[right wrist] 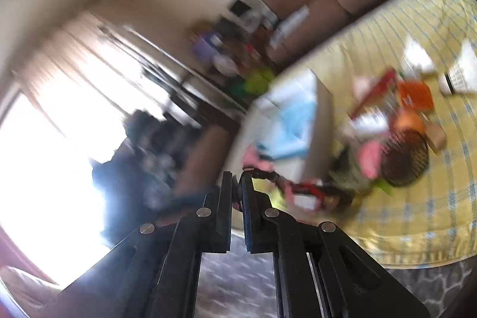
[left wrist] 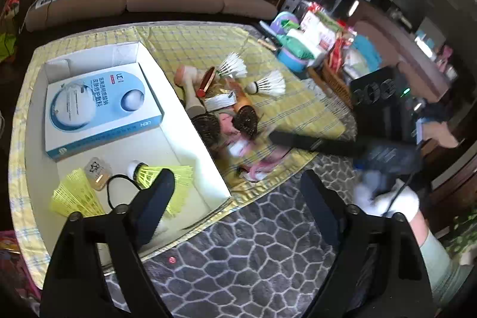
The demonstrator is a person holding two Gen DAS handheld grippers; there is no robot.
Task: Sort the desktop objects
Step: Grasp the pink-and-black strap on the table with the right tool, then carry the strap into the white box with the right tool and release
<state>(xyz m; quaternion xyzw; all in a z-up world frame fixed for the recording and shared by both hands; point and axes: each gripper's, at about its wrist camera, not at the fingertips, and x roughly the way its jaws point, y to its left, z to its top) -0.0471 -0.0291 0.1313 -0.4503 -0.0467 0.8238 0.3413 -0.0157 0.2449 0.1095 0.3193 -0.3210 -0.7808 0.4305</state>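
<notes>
Now yellow shuttlecock point(left wrist: 149, 173) just beyond open left tool point(left wrist: 235, 192)

Left claw point(left wrist: 235, 187): spread wide, nothing between its two black fingers; both fingers reach forward from the bottom of the left wrist view.
Left claw fingers point(left wrist: 155, 204): dark flat pads, well apart.
Right claw point(right wrist: 237, 184): fingers drawn almost together with only a thin slit between them; a thin dark and reddish item sits at the tips, too blurred to say whether it is pinched.
Right claw from the left view point(left wrist: 301, 140): a long black blurred bar ahead and to the right of the left claw.
Right hand point(left wrist: 387, 195): white glove, bare forearm behind it.
</notes>
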